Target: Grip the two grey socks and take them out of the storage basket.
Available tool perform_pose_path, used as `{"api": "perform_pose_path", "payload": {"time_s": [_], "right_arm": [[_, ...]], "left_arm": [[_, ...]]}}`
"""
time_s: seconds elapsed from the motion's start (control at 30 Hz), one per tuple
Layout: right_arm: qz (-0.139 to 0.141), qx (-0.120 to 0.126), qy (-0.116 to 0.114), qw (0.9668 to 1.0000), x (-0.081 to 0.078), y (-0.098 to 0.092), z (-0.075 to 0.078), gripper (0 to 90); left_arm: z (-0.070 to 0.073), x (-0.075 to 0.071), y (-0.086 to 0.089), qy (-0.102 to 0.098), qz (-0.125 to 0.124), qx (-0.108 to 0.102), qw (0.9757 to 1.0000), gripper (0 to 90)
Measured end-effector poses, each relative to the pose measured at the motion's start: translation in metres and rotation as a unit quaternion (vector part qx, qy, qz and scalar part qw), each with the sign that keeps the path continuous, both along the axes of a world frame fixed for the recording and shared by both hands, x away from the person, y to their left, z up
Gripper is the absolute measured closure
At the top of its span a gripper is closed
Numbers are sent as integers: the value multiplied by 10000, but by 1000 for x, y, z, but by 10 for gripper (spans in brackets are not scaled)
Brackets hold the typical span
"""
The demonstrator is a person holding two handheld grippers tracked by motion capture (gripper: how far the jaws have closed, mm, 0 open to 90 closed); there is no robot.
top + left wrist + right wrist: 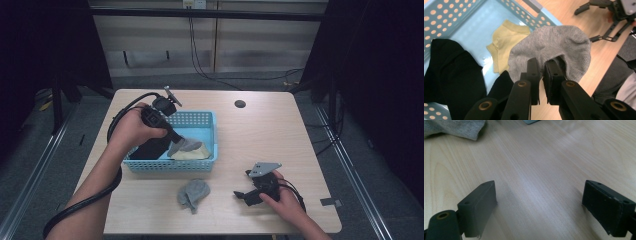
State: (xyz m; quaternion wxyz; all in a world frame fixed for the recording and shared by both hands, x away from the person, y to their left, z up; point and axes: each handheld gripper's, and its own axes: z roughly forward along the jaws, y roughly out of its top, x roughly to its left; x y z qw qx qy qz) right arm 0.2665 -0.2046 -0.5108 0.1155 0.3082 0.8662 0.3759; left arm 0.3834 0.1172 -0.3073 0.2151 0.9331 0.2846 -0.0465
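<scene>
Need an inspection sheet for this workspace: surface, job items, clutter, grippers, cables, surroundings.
Surface: light wood table, round hole near far edge.
Job's things: blue basket holding a black sock and a yellow sock; one grey sock pinched above the basket; second grey sock loose on the table in front of it.
Clutter: nothing seen.
Grippers: left gripper shut on the grey sock; right gripper open, low over bare table, holding nothing.
Cables: thick black cable trails from the left gripper along the forearm; wall cables hang behind the table.
Surroundings: dark curtains, grey floor.
</scene>
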Motion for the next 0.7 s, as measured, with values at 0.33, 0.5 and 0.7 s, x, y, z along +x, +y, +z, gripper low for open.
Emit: {"api": "perform_pose_path", "payload": {"time_s": [0.33,0.5,0.7], "right_arm": [[0,-2,-1,10000,0,0,0,116],[1,-2,4,10000,0,0,0,116],[1,-3,-2,10000,0,0,0,116]], "left_arm": [[11,-26,-4,21,-358,-125,9993,833],[8,-41,-10,26,-597,-144,9981,833],[-7,-53,-17,159,-823,-122,9964,833]]}}
